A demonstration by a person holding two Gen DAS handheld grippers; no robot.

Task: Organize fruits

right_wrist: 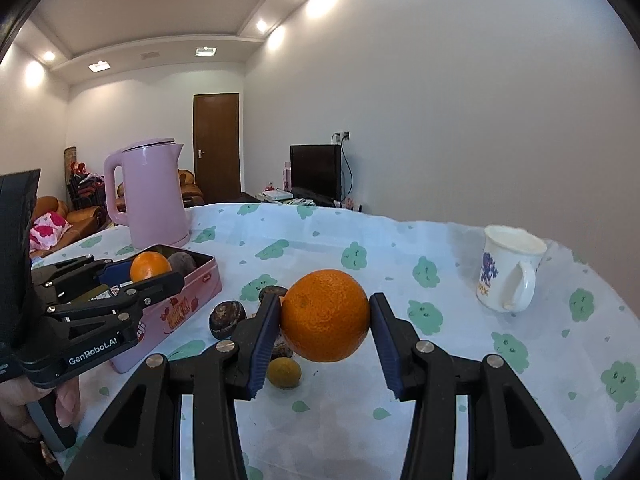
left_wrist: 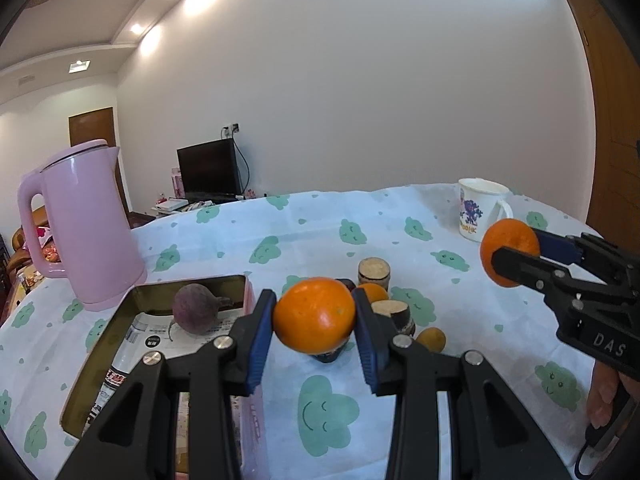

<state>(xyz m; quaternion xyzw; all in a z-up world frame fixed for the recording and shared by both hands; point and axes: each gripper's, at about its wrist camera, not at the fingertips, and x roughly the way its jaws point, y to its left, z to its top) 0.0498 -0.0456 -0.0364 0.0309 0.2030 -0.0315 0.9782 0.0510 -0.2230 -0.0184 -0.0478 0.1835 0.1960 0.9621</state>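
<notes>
Left tool (left_wrist: pixel 314 316), marked "GenRobot.AI", clamps a round orange fruit (left_wrist: pixel 314 314) beside the pink tin box (right_wrist: pixel 176 312). Right tool (right_wrist: pixel 325 316), marked "DAS", clamps another round orange (right_wrist: pixel 325 315) above the counter (right_wrist: pixel 440 360). White mug (right_wrist: pixel 508 276) print possibly "MOOLK".

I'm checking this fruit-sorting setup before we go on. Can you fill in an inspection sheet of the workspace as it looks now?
Surface: table under a white cloth with green cloud faces.
Job's things: pink tin holds one beetroot; an orange, a small yellow fruit and dark round pieces lie loose beside it.
Clutter: pink kettle, white mug.
Grippers: left tool shut on an orange held in the air; right tool shut on another orange.
Cables: one hangs by the monitor.
Surroundings: white wall, wooden door, sofa with a cushion.
</notes>
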